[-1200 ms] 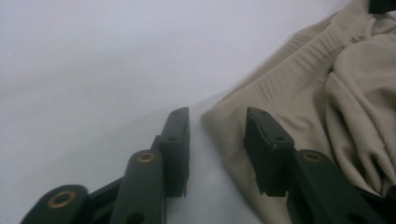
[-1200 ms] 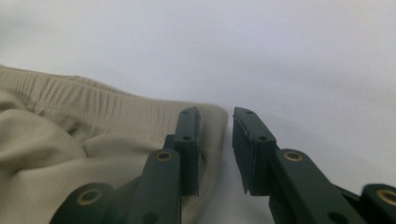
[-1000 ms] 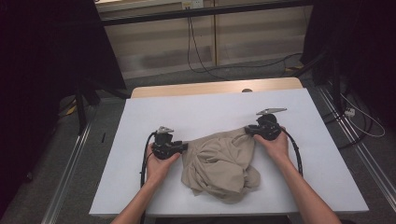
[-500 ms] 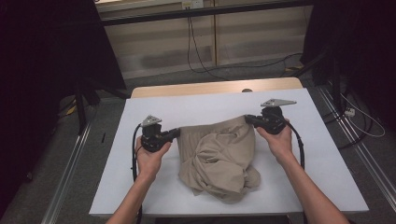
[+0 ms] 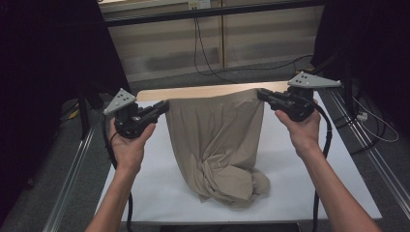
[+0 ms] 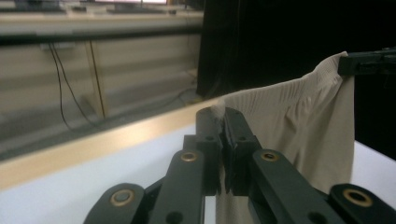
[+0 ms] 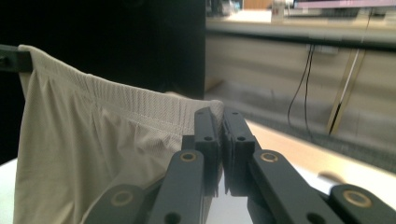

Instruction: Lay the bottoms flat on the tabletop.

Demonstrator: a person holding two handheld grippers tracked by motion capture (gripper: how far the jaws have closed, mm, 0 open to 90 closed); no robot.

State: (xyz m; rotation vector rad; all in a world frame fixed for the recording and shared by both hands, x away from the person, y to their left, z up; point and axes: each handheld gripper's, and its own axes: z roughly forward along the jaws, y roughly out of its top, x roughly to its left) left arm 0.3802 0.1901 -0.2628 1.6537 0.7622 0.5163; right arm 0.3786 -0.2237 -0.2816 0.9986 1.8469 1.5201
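A beige garment with a ribbed elastic waistband hangs between my two grippers above the white table. Its lower part lies bunched on the table near the front. My left gripper is shut on the waistband's left end, and my right gripper is shut on its right end. In the left gripper view the jaws pinch a tuft of the cloth, with the right gripper at the far corner. In the right gripper view the jaws clamp the waistband, and the left gripper holds the far end.
A wooden strip runs along the table's far edge. Metal rails flank the table on the floor. Black curtains stand at both sides, and cables trail on the floor behind.
Both hands have risen and moved apart. The garment, a heap on the table a second ago, now hangs by its stretched waistband with only its lower part resting on the table.
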